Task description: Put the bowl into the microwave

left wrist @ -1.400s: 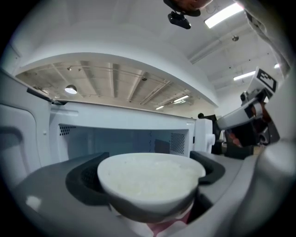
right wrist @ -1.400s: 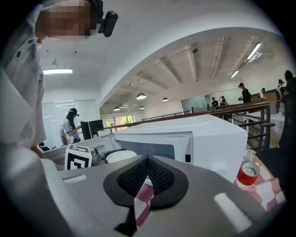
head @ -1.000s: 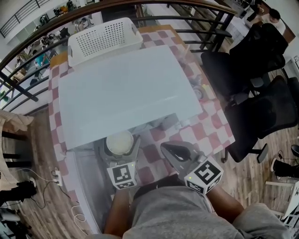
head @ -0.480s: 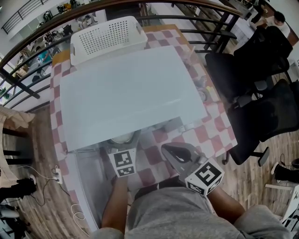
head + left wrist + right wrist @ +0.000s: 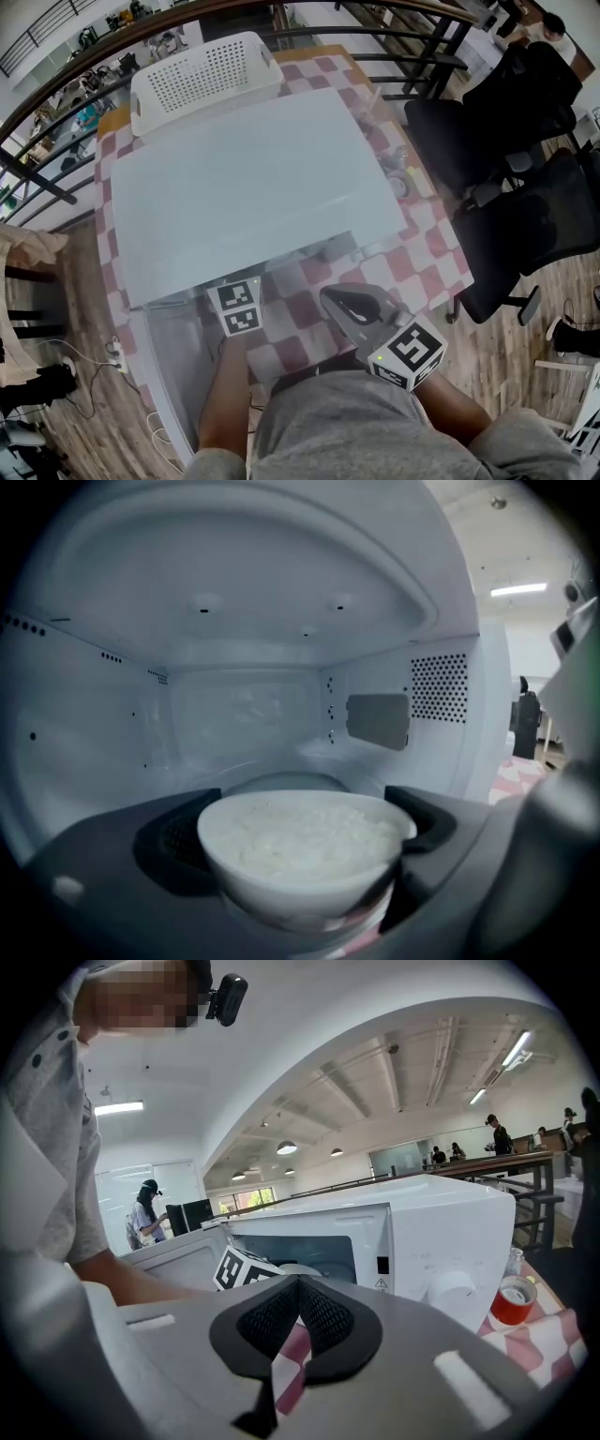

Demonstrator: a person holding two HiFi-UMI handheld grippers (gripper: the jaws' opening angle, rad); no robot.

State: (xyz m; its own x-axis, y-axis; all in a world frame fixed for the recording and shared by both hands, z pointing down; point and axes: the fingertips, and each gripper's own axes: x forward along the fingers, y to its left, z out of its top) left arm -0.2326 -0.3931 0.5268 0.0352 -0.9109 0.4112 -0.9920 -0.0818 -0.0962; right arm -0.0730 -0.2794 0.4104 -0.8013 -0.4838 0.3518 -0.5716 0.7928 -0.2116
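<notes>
Inside, the left gripper (image 5: 294, 834) has its dark pads (image 5: 169, 841) spread wide and pressed against opposite sides of the white bowl (image 5: 300, 850), which sits level between them and is filled nearly to the rim with what looks like rice. The bowl is within the mouth of the microwave (image 5: 281, 621), with the cavity's walls and ceiling all round it. The glass turntable (image 5: 281, 782) shows just behind it, so by my reading the bowl is not yet over the plate. Whether its base touches anything below I cannot tell. This looks like the insertion step, well along. The next move calls for carrying the bowl a little deeper, lowering it flat onto the turntable, then opening the jaws and drawing back without catching the rim. The right gripper (image 5: 298, 1335) takes no part: its pads meet at the tips with nothing between them, and it is held low over the checked tablecloth (image 5: 309, 281) in front of the oven. From the head view the left gripper's marker cube sits right at the front edge of the microwave's white top, and the open door (image 5: 178, 375) swings out to the left. A white basket (image 5: 202, 75) stands behind the oven.
</notes>
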